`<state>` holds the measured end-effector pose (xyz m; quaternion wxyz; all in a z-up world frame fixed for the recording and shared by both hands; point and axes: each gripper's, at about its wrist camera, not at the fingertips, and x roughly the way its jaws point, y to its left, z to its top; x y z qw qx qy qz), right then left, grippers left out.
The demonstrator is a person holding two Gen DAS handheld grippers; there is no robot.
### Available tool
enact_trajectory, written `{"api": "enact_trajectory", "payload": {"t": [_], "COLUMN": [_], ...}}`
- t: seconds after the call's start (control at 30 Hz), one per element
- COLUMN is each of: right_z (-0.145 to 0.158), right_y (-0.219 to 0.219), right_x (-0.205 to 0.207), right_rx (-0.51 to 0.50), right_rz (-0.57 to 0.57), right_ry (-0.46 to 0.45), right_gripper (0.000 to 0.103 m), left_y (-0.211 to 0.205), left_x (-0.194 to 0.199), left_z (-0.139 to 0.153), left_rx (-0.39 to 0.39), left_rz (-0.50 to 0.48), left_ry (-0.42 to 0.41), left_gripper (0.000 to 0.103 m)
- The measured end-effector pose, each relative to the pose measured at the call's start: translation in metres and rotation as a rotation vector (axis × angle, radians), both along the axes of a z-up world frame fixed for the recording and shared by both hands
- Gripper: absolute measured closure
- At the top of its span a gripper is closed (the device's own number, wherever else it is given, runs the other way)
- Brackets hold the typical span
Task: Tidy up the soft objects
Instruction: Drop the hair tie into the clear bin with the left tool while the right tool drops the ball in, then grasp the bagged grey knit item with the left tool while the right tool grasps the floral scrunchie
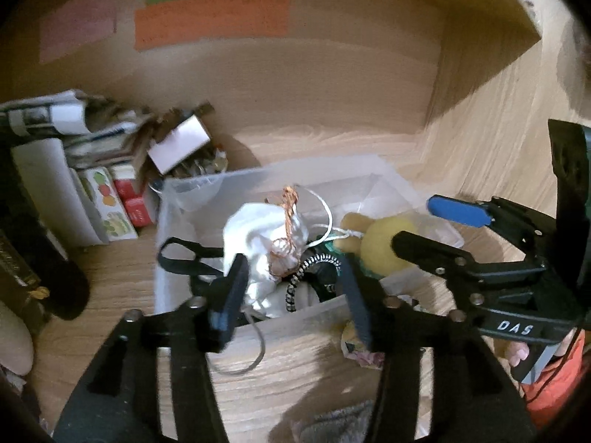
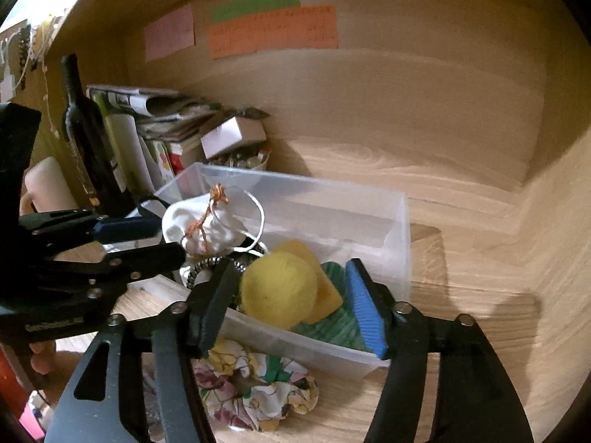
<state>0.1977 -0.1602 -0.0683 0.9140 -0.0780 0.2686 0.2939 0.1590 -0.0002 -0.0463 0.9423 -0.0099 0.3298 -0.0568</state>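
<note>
A clear plastic bin [image 2: 369, 221] stands on the wooden shelf. In it lie a white cloth pouch [image 2: 207, 229] tied with orange string, a yellow plush toy [image 2: 280, 288], a green cloth [image 2: 332, 325] and a black-and-white cord [image 1: 295, 284]. My left gripper [image 1: 295, 291] is open over the bin's near-left part, by the pouch [image 1: 258, 243]. My right gripper [image 2: 291, 310] is open with its jaws either side of the plush [image 1: 384, 243], not touching it. A floral scrunchie [image 2: 258, 387] lies on the shelf in front of the bin.
Papers, boxes [image 2: 232, 136] and a dark bottle [image 2: 81, 129] crowd the shelf's back left. Coloured notes [image 2: 273, 29] are stuck on the back wall. A grey cloth [image 1: 332, 421] lies at the near edge. Bare shelf lies to the right of the bin.
</note>
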Motion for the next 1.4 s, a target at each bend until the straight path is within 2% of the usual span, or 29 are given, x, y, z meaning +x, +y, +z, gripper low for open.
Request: {"api": "enact_trajectory", "payload": {"t": [0.13,0.17,0.23,0.3,0.5,0.67,0.93,1.03,1.07,1.17,1.23,1.3,1.33,1.4], "right_z": [0.01,0.011,0.013,0.012,0.001,-0.017,-0.053,-0.061,-0.063,-0.067,-0.07,-0.073,-0.075,-0.078], "right_y": [-0.01,-0.012,-0.017,-0.02,-0.031,-0.036,-0.032,-0.025,-0.023,-0.015,-0.009,-0.005,-0.001,0.002], "right_x": [-0.016,-0.019,-0.026,-0.033,-0.048,-0.055,-0.051,-0.047,-0.046,-0.043,-0.041,-0.039,-0.037,-0.034], "right_rx": [0.023,0.026,0.032,0.037,0.031,0.012,-0.02,-0.033,-0.04,-0.066,-0.086,-0.098,-0.102,-0.113], "right_rz": [0.0,0.0,0.001,0.006,0.005,-0.001,0.025,0.046,0.049,0.064,0.075,0.092,0.105,0.113], "right_ry": [-0.035,-0.04,-0.047,-0.045,-0.028,0.015,0.14,0.18,0.186,0.202,0.209,0.23,0.248,0.269], "right_gripper": [0.029,0.026,0.023,0.022,0.022,0.021,0.021,0.022,0.022,0.022,0.023,0.031,0.039,0.045], "left_y": [0.003,0.003,0.003,0.003,-0.003,-0.014,-0.022,-0.021,-0.02,-0.017,-0.017,-0.018,-0.018,-0.017], "left_x": [-0.023,-0.027,-0.036,-0.045,-0.062,-0.068,-0.063,-0.062,-0.062,-0.058,-0.06,-0.061,-0.061,-0.062], "left_z": [0.012,0.013,0.014,0.013,-0.009,-0.039,-0.079,-0.079,-0.081,-0.083,-0.082,-0.081,-0.081,-0.081], "left_rx": [0.027,0.036,0.05,0.047,0.021,0.018,0.006,-0.011,-0.018,-0.032,-0.036,-0.039,-0.039,-0.046], "left_rz": [0.007,0.006,0.003,0.001,-0.033,-0.059,-0.09,-0.087,-0.09,-0.101,-0.112,-0.123,-0.126,-0.124], "left_ry": [-0.06,-0.068,-0.071,-0.065,0.017,0.11,0.261,0.263,0.27,0.278,0.266,0.258,0.255,0.248], "left_gripper": [0.023,0.021,0.008,0.003,0.002,0.002,0.002,0.002,0.002,0.013,0.03,0.04,0.043,0.048]}}
